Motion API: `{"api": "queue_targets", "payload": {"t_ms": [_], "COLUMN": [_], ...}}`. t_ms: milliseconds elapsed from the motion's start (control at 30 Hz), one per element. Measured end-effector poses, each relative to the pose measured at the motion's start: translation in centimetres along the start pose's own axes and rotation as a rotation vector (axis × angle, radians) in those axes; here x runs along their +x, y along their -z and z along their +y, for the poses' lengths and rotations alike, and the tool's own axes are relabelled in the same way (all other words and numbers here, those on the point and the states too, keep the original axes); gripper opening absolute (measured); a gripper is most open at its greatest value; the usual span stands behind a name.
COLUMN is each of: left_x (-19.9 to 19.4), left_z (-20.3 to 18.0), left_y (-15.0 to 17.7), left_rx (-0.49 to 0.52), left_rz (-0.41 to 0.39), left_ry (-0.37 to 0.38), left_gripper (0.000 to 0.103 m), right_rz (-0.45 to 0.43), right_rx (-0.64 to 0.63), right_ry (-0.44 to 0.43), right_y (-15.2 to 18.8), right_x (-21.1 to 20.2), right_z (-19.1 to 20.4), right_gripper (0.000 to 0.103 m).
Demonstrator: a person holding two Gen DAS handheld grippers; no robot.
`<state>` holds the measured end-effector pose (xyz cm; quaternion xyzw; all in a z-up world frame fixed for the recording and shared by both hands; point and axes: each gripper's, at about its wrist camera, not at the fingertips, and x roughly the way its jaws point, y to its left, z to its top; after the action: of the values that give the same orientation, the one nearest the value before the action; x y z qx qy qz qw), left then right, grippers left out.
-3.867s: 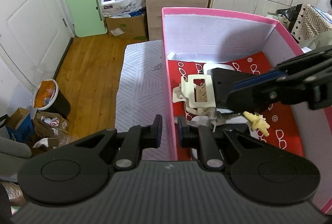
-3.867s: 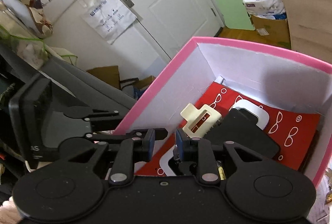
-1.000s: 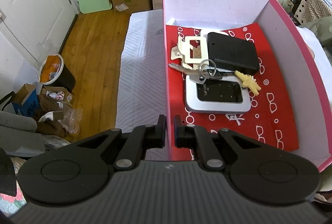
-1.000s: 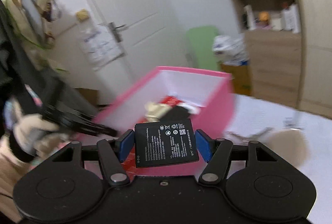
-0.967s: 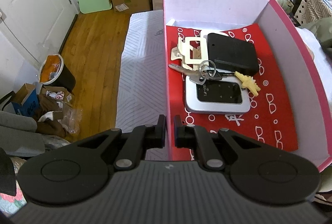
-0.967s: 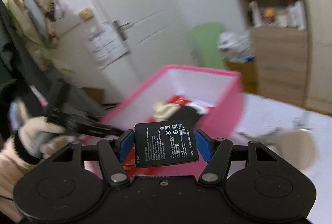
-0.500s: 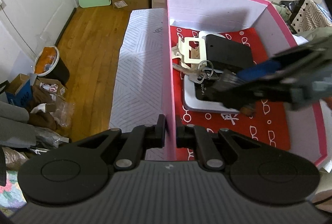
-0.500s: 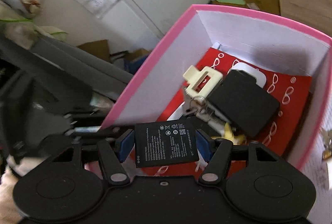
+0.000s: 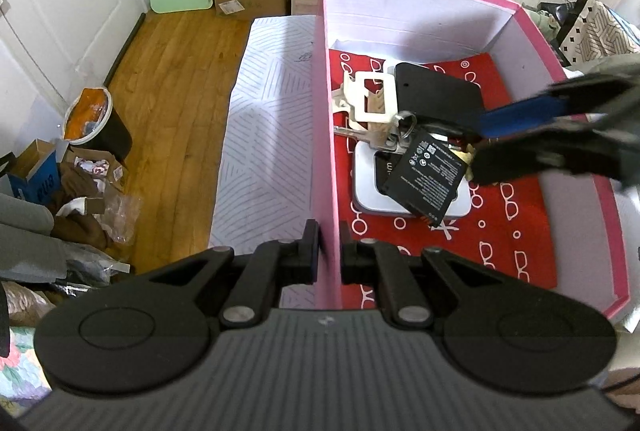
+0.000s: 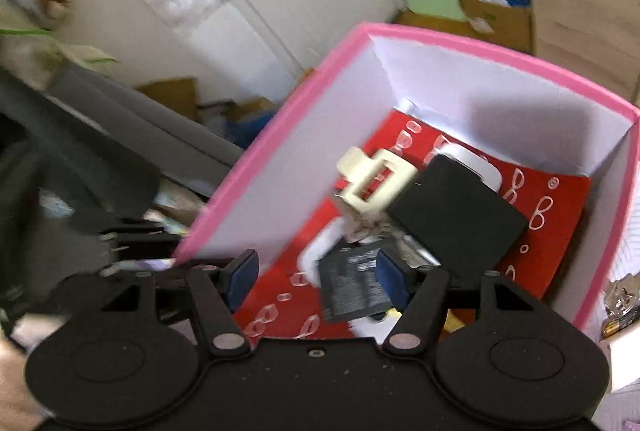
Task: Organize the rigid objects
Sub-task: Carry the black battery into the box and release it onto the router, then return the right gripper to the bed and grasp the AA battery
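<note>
A pink box [image 9: 326, 151] with a red patterned lining holds a cream clip [image 9: 370, 99], a black case [image 9: 436, 95], keys [image 9: 400, 135] and a white device [image 9: 368, 191]. My left gripper [image 9: 329, 255] is shut on the box's left wall. My right gripper [image 10: 316, 277] hangs over the box [image 10: 280, 119] with its jaws wide. The black battery [image 10: 354, 291] is below them, tilted by the right finger and clear of the left pad. In the left wrist view the battery [image 9: 424, 179] slants over the white device, at the tip of the right gripper [image 9: 508, 137].
A striped white cloth [image 9: 268, 111] lies left of the box, with wood floor beyond it. A bin [image 9: 92, 119], cardboard boxes and bags crowd the floor at the left. Small loose items [image 10: 618, 307] lie outside the box's right wall.
The right gripper swung over the box and dipped into it. The battery, held square between its pads before, has left them and dropped toward the white device. The left gripper kept its hold.
</note>
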<state>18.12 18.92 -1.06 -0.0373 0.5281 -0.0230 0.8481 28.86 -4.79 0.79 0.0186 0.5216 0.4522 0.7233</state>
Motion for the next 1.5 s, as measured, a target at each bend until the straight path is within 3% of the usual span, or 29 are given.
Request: {"api": "queue_targets", "payload": {"t_ms": [100, 267, 433, 733, 900, 1133, 1300, 1333, 1367, 1500], "left_x": [0.0, 0.1, 0.0, 0.1, -0.1, -0.1, -0.1, -0.1, -0.1, -0.2], "left_z": [-0.1, -0.3, 0.2, -0.2, -0.1, 0.2, 0.0, -0.1, -0.1, -0.2], "left_y": [0.0, -0.1, 0.0, -0.1, 0.2, 0.5, 0.5, 0.5, 0.5, 0.5], "left_rx": [0.001, 0.004, -0.024, -0.043, -0.051, -0.052, -0.036, -0.037, -0.037, -0.033], "left_rz": [0.0, 0.011, 0.009, 0.016, 0.009, -0.002, -0.006, -0.007, -0.008, -0.004], "left_ry": [-0.005, -0.013, 0.0, -0.024, -0.022, -0.009, -0.009, -0.008, -0.007, -0.011], "left_gripper": [0.008, 0.008, 0.008, 0.008, 0.008, 0.008, 0.008, 0.008, 0.008, 0.008], "right_rz": [-0.077, -0.22, -0.303, -0.473, -0.473, -0.46, -0.461, -0.452, -0.438, -0.426], "right_rx": [-0.097, -0.198, -0.225, -0.101, -0.109, -0.015, 0.037, 0.055, 0.055, 0.021], "right_ry": [-0.021, 0.02, 0.119, 0.248, 0.462, 0.629, 0.615, 0.595, 0.587, 0.641], "right_y": [1.9, 6.0, 10.0, 16.7, 20.0, 23.7, 25.8, 26.0, 26.2, 26.0], "right_x": [-3.0, -8.1, -11.6, -13.7, -12.1, -11.0, -11.3, -11.3, -11.1, -10.3], "right_z": [1.0, 1.6, 0.3, -5.6, -7.2, -8.3, -8.2, -8.2, -8.1, -7.1], "right_gripper": [0.07, 0.07, 0.07, 0.07, 0.07, 0.07, 0.07, 0.068, 0.056, 0.035]}}
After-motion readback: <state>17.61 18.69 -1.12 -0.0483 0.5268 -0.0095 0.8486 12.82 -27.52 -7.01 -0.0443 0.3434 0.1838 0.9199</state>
